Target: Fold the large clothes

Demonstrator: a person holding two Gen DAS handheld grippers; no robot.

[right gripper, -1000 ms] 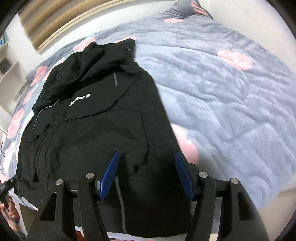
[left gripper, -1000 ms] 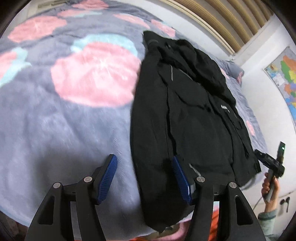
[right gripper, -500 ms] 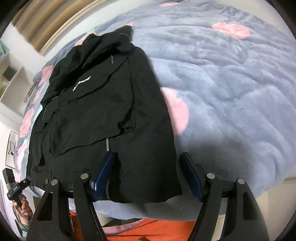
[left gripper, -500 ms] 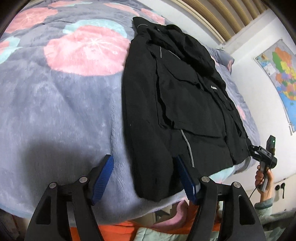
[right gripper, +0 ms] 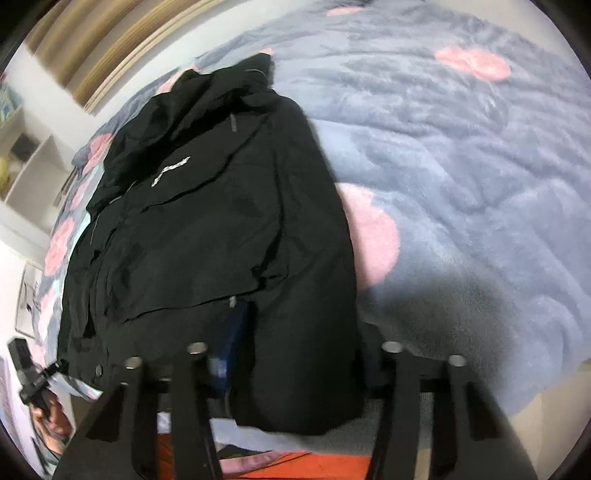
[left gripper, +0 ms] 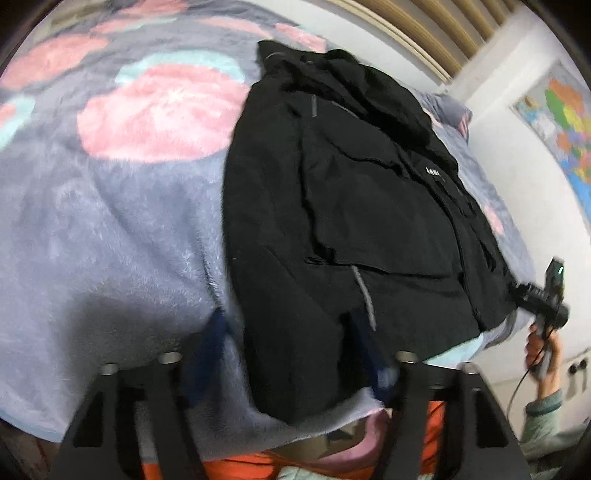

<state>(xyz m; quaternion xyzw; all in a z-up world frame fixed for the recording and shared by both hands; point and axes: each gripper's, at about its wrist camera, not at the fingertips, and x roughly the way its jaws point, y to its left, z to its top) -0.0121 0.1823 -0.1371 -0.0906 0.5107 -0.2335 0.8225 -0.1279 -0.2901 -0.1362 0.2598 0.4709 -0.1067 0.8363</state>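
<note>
A large black jacket (left gripper: 354,206) lies flat on the bed, hood at the far end, sleeves folded in over its front; it also shows in the right wrist view (right gripper: 229,229). My left gripper (left gripper: 291,354) is open, its blue fingers straddling the jacket's near left hem corner at the bed's front edge. My right gripper (right gripper: 299,354) is open, its fingers straddling the near right hem corner. The hem fabric lies between the fingers in both views. The right gripper also shows far right in the left wrist view (left gripper: 543,295).
The bed carries a fluffy grey blanket (left gripper: 110,229) with pink and teal spots (right gripper: 373,236). A wooden slatted headboard (left gripper: 443,26) and a white wall with a map (left gripper: 561,122) stand beyond. White shelves (right gripper: 33,158) are at the left. Orange fabric (right gripper: 295,465) shows below the bed edge.
Both grippers have pulled back toward the bed's front edge and dropped low, now straddling the jacket's hem corners. The jaws have stayed open.
</note>
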